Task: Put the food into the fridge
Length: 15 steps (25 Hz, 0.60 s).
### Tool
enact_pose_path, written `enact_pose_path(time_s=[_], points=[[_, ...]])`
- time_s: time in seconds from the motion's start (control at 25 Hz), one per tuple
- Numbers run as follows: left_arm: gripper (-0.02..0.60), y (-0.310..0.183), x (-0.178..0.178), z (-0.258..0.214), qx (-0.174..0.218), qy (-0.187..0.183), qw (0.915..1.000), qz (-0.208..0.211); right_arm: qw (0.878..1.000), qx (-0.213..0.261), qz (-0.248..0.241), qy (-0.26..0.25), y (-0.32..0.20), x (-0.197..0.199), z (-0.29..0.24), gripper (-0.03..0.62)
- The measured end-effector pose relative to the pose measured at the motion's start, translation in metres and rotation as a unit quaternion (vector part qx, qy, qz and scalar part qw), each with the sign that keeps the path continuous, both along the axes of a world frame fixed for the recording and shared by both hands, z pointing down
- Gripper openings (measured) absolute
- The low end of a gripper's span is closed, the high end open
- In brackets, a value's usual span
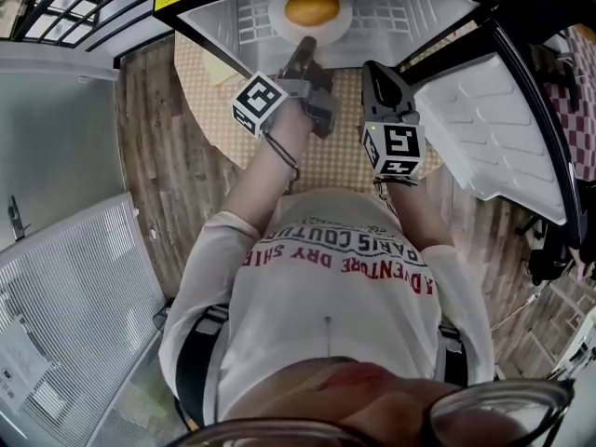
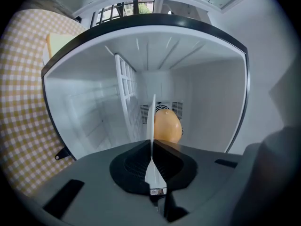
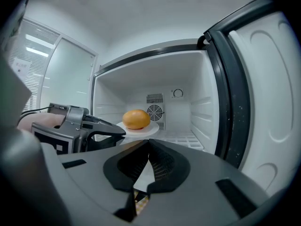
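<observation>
**Plate of Food Inside the Fridge**

Nearest, over the checked table (image 1: 346, 156): right tool (image 3: 149, 142) closed on nothing, out of the way. Further in: left tool (image 1: 305, 48) clamped narrow on the plate (image 1: 279, 19) rim, likely to keep the round orange food (image 1: 312, 7) level inside the open fridge (image 3: 188, 74).

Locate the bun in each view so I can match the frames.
Head view: top centre, the bun sits on the white plate inside the fridge.
Left gripper view: centre, bun just right of the plate's edge, which the left gripper clamps.
Right gripper view: left of centre, bun beside the back-wall fan.
Shared landmark: the white plate under it.
</observation>
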<state>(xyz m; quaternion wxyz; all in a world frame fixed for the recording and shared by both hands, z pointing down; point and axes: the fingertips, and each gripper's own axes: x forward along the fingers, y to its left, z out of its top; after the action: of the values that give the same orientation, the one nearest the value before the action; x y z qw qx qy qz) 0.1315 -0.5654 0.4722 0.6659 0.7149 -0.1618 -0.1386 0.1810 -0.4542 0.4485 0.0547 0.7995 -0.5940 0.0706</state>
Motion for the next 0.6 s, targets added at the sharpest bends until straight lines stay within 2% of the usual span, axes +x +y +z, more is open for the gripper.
enact_pose_path(time_s=[0.36, 0.6], points=[[0.034, -0.013, 0.008, 0.025, -0.026, -0.017, 0.9994, -0.017, 1.000, -0.004, -0.017, -0.005, -0.025, 0.007, 0.006, 0.021], [0.034, -0.017, 0.015, 0.029, -0.036, -0.014, 0.9990, -0.021, 1.000, -0.007, -0.021, -0.010, -0.028, 0.010, 0.010, 0.021]])
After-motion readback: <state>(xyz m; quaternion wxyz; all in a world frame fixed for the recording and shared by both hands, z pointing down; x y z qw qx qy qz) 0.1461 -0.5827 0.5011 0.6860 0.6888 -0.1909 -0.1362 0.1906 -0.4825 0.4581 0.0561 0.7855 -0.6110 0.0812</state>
